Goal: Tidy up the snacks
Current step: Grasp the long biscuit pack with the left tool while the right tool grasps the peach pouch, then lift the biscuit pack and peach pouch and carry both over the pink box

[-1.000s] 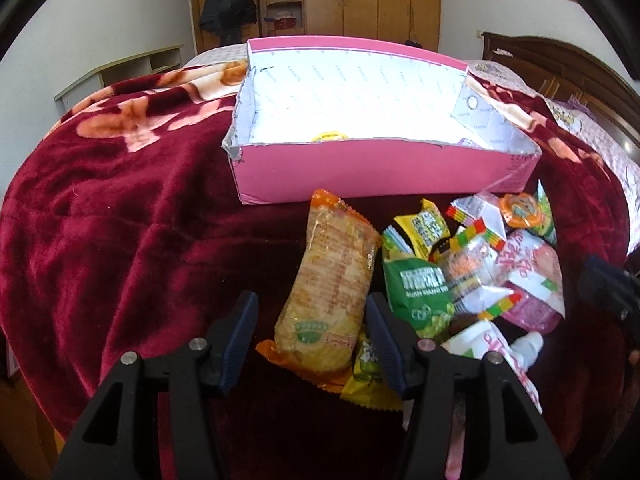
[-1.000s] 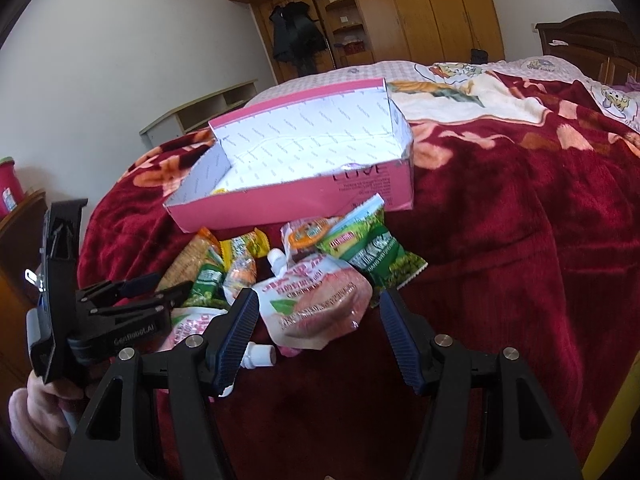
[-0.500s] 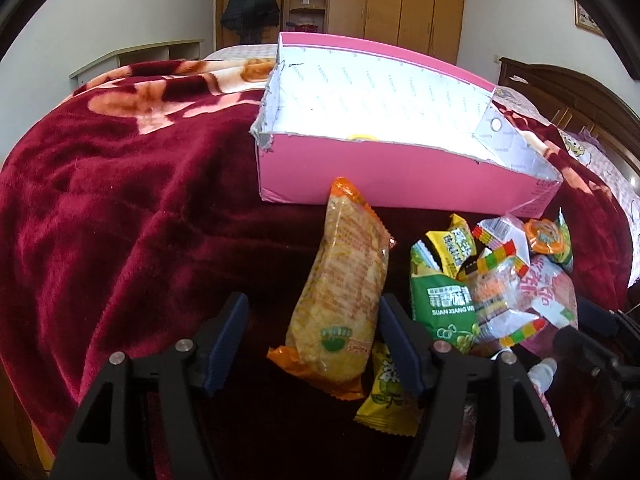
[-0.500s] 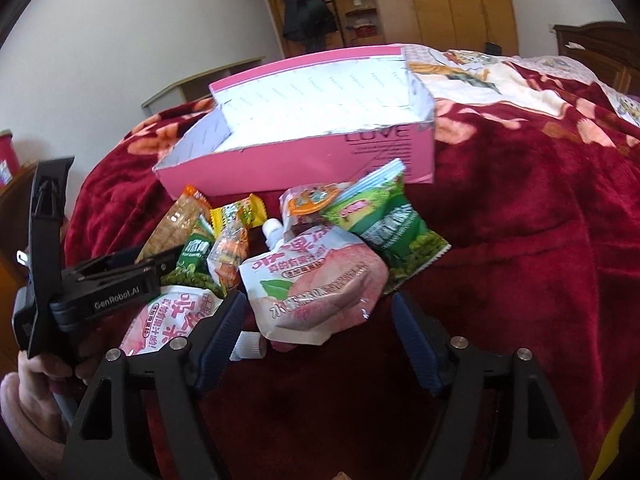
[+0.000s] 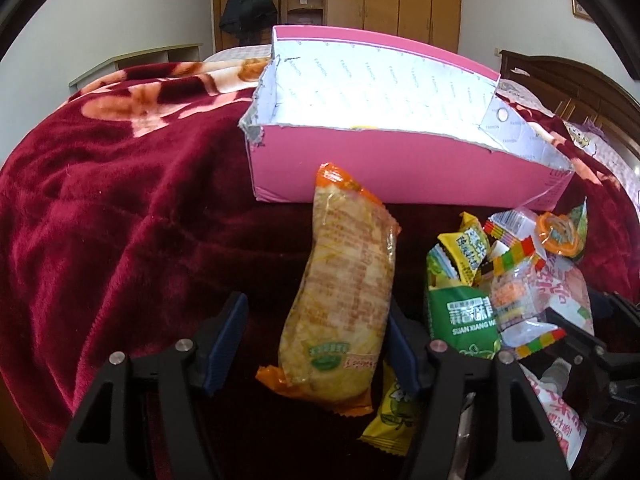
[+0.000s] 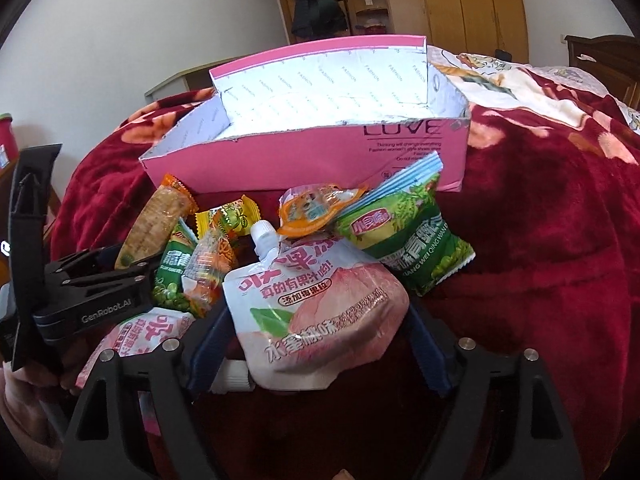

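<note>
A pile of snacks lies on the red blanket in front of an open pink box (image 5: 400, 168), also in the right wrist view (image 6: 320, 160). My left gripper (image 5: 316, 344) is open, its fingers on either side of a long orange cracker pack (image 5: 344, 292). My right gripper (image 6: 316, 344) is open around the lower part of a pink peach jelly pouch (image 6: 316, 312). A green pea bag (image 6: 404, 236), an orange jelly cup (image 6: 316, 208), small yellow and clear candy packs (image 5: 508, 264) and a second pink pouch (image 6: 132, 340) lie among them. The left gripper shows in the right wrist view (image 6: 92, 276).
The bed's red flowered blanket (image 5: 120, 200) spreads left of the box and right of it (image 6: 560, 240). Something small and yellow lies in the box (image 5: 362, 127). Wooden wardrobes (image 5: 380, 0) and a dark headboard (image 5: 580, 80) stand beyond.
Both grippers have moved forward and down toward the pile. The cracker pack now lies between the left fingers and the peach pouch between the right fingers. Both stay open.
</note>
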`<control>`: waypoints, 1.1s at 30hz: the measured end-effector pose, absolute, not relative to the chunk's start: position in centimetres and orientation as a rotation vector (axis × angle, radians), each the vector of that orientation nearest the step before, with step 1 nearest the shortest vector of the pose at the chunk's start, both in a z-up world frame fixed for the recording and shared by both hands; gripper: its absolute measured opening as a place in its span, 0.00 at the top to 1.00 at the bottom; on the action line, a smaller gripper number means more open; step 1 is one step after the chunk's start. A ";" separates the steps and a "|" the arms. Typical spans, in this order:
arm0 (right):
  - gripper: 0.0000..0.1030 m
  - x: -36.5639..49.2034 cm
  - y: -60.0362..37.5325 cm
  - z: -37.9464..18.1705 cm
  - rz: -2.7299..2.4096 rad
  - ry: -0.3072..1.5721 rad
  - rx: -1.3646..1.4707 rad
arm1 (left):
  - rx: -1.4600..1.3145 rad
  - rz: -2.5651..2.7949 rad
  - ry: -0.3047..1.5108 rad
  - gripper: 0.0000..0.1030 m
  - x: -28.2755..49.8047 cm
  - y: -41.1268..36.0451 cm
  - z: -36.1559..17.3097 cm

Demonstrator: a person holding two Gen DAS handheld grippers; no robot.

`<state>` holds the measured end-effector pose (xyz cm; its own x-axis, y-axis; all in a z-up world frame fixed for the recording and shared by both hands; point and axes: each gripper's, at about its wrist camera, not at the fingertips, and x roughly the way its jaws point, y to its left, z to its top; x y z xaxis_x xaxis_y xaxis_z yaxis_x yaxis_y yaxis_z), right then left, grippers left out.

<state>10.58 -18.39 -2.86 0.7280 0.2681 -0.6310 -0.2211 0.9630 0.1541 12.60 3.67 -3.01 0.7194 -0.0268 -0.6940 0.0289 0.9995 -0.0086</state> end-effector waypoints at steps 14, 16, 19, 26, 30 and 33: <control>0.22 8.2 -19.1 -2.7 0.251 0.650 0.117 | 0.009 -0.017 0.734 0.44 11.7 3.6 -3.0; 0.22 7.7 -19.3 -2.6 0.249 0.643 0.137 | 0.005 -0.013 0.735 0.45 11.5 3.6 -3.0; 0.22 7.1 -19.7 -2.5 0.246 0.637 0.154 | -0.005 -0.011 0.741 0.49 11.2 3.8 -2.8; 0.22 5.6 -20.2 -2.4 0.252 0.627 0.169 | -0.040 -0.001 0.747 0.59 10.4 4.4 -2.4; 0.22 5.0 -20.5 -2.3 0.250 0.619 0.180 | -0.061 0.000 0.749 0.59 9.8 4.7 -2.0; 0.22 4.6 -20.8 -2.0 0.246 0.607 0.187 | -0.062 0.006 0.745 0.59 9.2 4.7 -1.8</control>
<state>4.63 -20.77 -2.05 0.7936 0.2819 -0.5393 -0.1725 0.9541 0.2449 9.15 4.72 -1.76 0.7354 -0.0170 -0.6774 -0.0273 0.9981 -0.0547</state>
